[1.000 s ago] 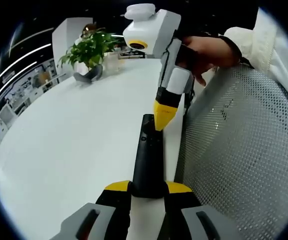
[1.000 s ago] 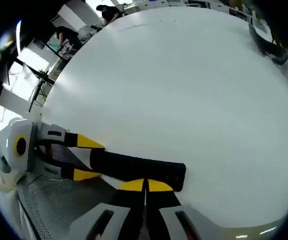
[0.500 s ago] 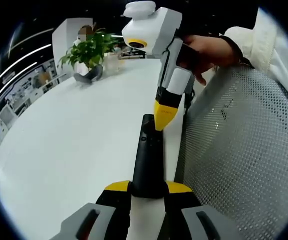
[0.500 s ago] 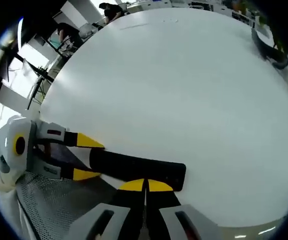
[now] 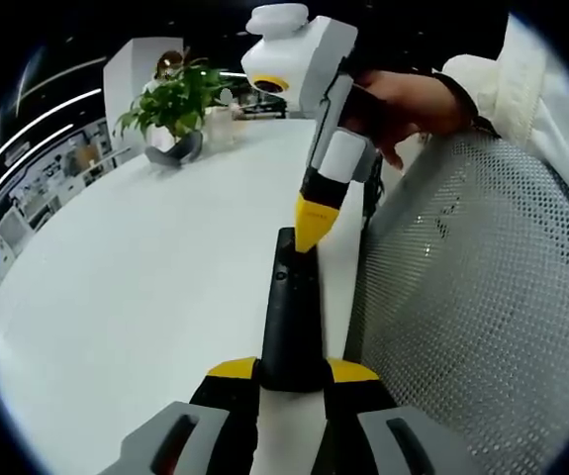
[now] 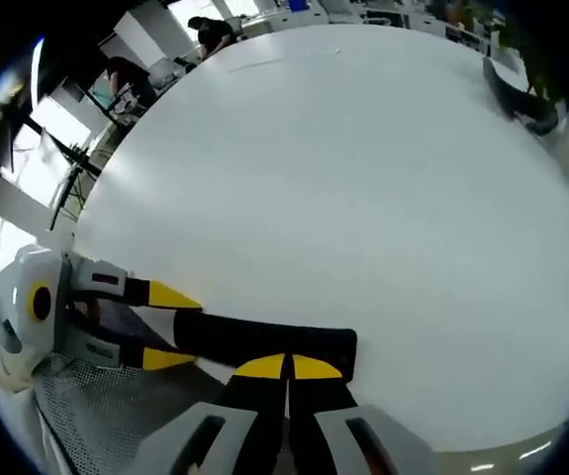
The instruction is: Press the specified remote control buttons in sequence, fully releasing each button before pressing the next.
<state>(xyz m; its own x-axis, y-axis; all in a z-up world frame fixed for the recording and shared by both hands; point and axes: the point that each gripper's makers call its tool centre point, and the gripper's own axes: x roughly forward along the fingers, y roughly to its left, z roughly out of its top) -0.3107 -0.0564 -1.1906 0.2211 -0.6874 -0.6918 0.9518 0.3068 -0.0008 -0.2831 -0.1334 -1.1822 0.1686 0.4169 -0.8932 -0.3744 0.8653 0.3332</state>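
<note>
1. Clamping the near end of the black remote control [image 5: 291,317], the left gripper [image 5: 293,370] rose from the bottom centre of the left gripper view; its yellow-tipped jaws stood only as far apart as the remote's width, one tip against each side.
2. From there the remote ran upward through the middle of that frame, lying along the right edge of the white counter [image 5: 145,267].
3. The right gripper [image 5: 309,226] came down from the upper centre of the left gripper view, held by a person's hand [image 5: 403,104] with a pale sleeve [image 5: 531,79] at the upper right.
4. Its yellow jaws were closed together into one point, and that point met the far end of the remote's top face; whether it was pressing a button could not be told.
5. In the right gripper view, the right gripper [image 6: 287,367] rose from the bottom centre with its jaws shut tip to tip, touching the dark remote control [image 6: 264,339], which lay across the lower middle of the frame.
6. At the lower left of that view the left gripper [image 6: 160,327] held the remote's other end between its two yellow tips.
7. A grey mesh chair back [image 5: 472,297] filled the right side of the left gripper view.
8. A potted plant [image 5: 175,104] stood on the counter at the upper left of the same view.
</note>
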